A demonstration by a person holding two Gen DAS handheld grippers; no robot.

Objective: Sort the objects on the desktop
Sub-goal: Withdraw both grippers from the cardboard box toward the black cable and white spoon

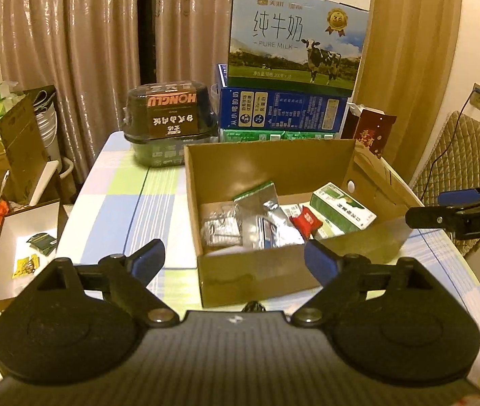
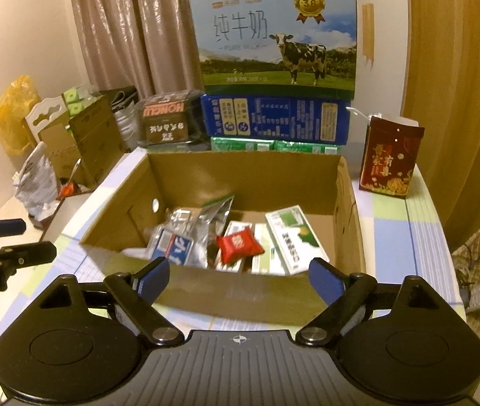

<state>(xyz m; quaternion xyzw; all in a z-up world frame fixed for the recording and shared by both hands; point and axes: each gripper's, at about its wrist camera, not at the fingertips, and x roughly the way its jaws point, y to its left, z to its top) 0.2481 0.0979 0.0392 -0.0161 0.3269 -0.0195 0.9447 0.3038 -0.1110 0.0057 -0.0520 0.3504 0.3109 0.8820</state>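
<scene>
An open cardboard box [image 1: 250, 274] [image 2: 240, 294] sits on the checked table. Inside lie a red packet [image 1: 306, 220] [image 2: 238, 244], a green-and-white carton [image 1: 343, 210] [image 2: 294, 240], a silver foil pouch [image 1: 267, 216] [image 2: 214, 218] and a blue-and-white packet [image 2: 172, 247]. My left gripper [image 1: 235, 264] is open, just short of the box's near wall, nothing between its fingers. My right gripper [image 2: 240, 279] is open too, at the same near wall, empty. Each gripper shows in the other's view: the right gripper [image 1: 449, 208] at the right edge, the left gripper [image 2: 6, 240] at the left edge.
Stacked milk cartons [image 1: 294, 44] [image 2: 273, 40] and a dark food container [image 1: 169, 115] stand behind the box. A red gift bag [image 2: 388, 159] stands at the back right. A white tray [image 1: 20, 237] with small packets and cardboard boxes [image 1: 6, 155] crowd the left.
</scene>
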